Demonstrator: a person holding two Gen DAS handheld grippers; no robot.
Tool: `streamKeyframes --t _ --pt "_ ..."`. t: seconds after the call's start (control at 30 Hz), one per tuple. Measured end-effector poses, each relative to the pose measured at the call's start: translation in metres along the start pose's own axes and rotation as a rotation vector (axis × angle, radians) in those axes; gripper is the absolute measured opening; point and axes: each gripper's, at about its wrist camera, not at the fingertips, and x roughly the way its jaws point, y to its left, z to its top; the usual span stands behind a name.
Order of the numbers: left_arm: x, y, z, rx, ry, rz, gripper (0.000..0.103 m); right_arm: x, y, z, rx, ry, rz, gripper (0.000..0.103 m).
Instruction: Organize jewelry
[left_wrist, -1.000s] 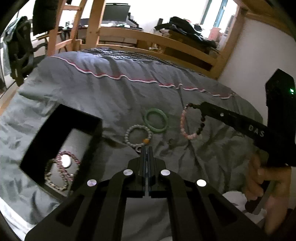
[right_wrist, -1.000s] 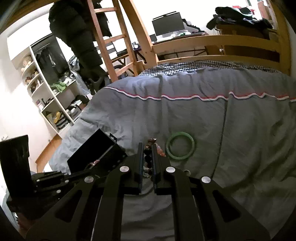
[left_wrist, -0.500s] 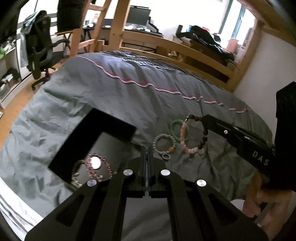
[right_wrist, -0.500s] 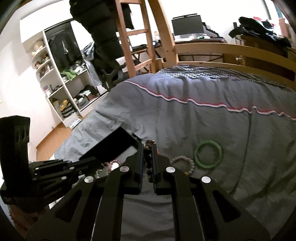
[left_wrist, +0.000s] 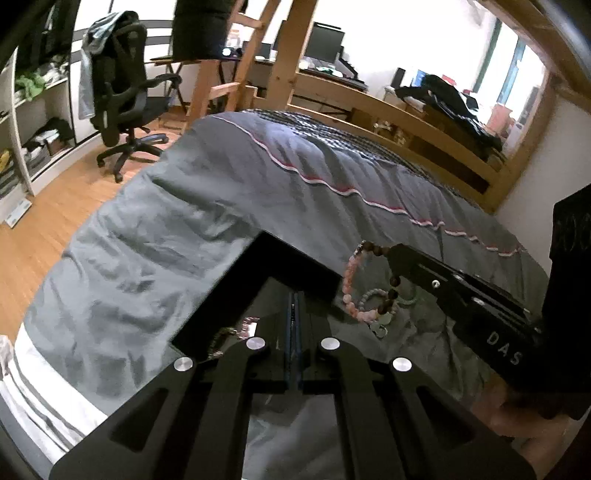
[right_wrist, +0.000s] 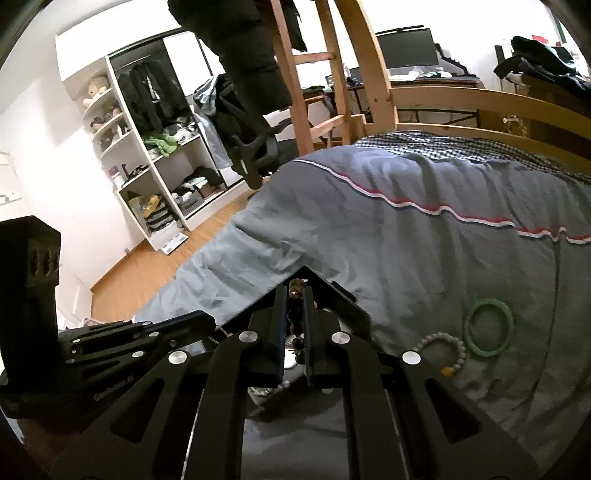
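1. Box (left_wrist: 295, 254). Black, open-topped, lying on the grey bedding (left_wrist: 155, 236) at the left. A few beaded pieces (left_wrist: 225, 336) already lie inside, partly hidden behind the left tool. Risk: the bedding is soft and rumpled, so a knock on the box wall could tip or slide it.

2. Left gripper (left_wrist: 294, 306). Fingers pressed together with nothing between them, tips hanging over the box opening. Risk: it sits in the drop path and could catch a falling loop, or press down on the pieces already stored.

3. Pink-and-brown bracelet (left_wrist: 354, 291). The piece in hand: pinched by its dark beads, the pink half dangling free in the air just beyond the box's right wall, not yet over the opening. Risk: released here, it likely lands on the bedding or drapes over the rim; a swinging loop may also snag on the wall's edge.

4. Right gripper (right_wrist: 294, 295). Fingers narrow, clamped on the bracelet's brown beads. Risk: round beads may roll out of a thin pinch, and an elastic string could stretch.

5. Pale bead bracelet (right_wrist: 441, 349) and green bangle (right_wrist: 489, 326). Loose on the bedding to the right, just beside one another, awaiting sorting. Risk: a small ring (left_wrist: 380, 329) near them could vanish into a fold.
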Motion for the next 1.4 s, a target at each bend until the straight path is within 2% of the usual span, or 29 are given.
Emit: streamKeyframes --t 0.4,0.6,1.17,1.2,1.23,1.27,1.3,1.33,1.37,1.4 --pt "-0.002 0.018 0.003 -0.032 0.003 0.040 0.001 0.025 0.018 -0.002 -0.009 0.027 0.042 0.009" --pt "0.012 0.022 -0.002 -0.045 0.036 0.054 0.001 0.036 0.016 -0.009 0.000 0.048 0.041 0.009" --pt "0.014 0.028 -0.005 -0.076 0.053 0.089 0.001 0.054 0.012 -0.018 0.030 0.090 0.061 0.010" --pt "0.013 0.028 -0.005 -0.082 0.047 0.098 0.002 0.056 0.011 -0.019 0.038 0.101 0.068 0.013" --pt "0.012 0.028 -0.004 -0.088 0.045 0.109 0.007 0.059 0.010 -0.019 0.052 0.115 0.077 0.017" --pt "0.011 0.029 -0.004 -0.092 0.044 0.115 0.014 0.059 0.009 -0.020 0.054 0.113 0.077 0.038" --pt "0.008 0.031 -0.004 -0.103 0.033 0.138 0.027 0.058 0.008 -0.020 0.055 0.101 0.049 0.053" --pt "0.006 0.033 -0.003 -0.114 0.022 0.164 0.042 0.055 0.005 -0.019 0.062 0.086 0.024 0.058" --pt "0.005 0.036 -0.002 -0.124 0.012 0.168 0.048 0.052 -0.002 -0.018 0.087 0.071 0.015 0.069" --pt "0.003 0.040 -0.002 -0.140 0.007 0.162 0.059 0.046 -0.010 -0.016 0.123 0.051 0.008 0.087"
